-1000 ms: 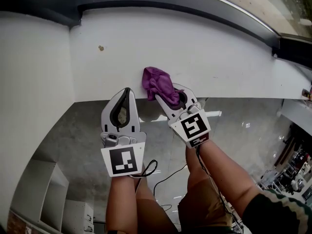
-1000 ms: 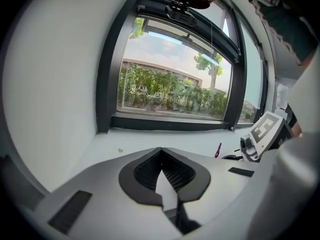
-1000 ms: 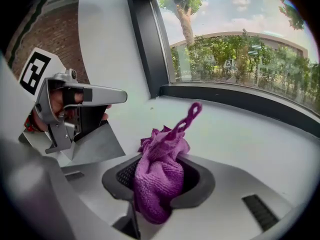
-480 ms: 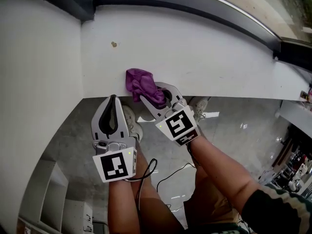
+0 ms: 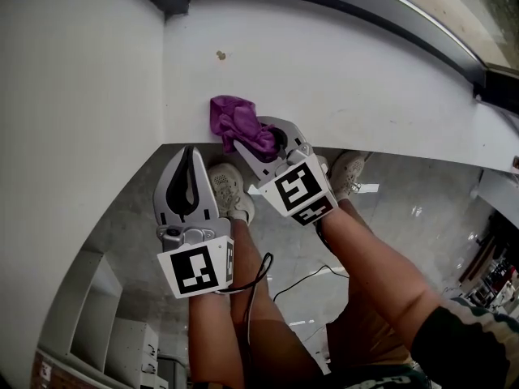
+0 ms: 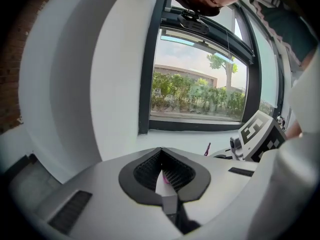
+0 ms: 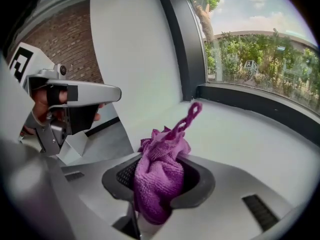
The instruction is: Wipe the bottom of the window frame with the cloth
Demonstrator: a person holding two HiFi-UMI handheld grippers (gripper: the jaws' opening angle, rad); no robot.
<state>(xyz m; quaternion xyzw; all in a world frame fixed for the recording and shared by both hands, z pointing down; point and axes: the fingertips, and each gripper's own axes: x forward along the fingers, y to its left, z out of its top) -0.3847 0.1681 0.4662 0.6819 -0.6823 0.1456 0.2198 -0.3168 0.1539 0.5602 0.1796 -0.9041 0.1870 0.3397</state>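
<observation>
**One purple cloth, two tongs, at the white sill**

I have two tongs in front of me. My right tongs are pinching the one purple cloth. The cloth is all bunched up. It sits on the near edge of the white sill, close to the left wall. In the right gripper view the cloth fills the gap of the right tongs, and one little loop pokes up out of it.

My left tongs are pressed together. They hang just to the left of the cloth, in front of the sill edge and not touching the cloth. In the left gripper view the left tongs point at the window.

The dark bottom bar of the window frame runs along the far side of the sill, well apart from the cloth. I see one small brown spot on the sill, past the cloth.

Down on the floor I count two shoes and one black cable.
</observation>
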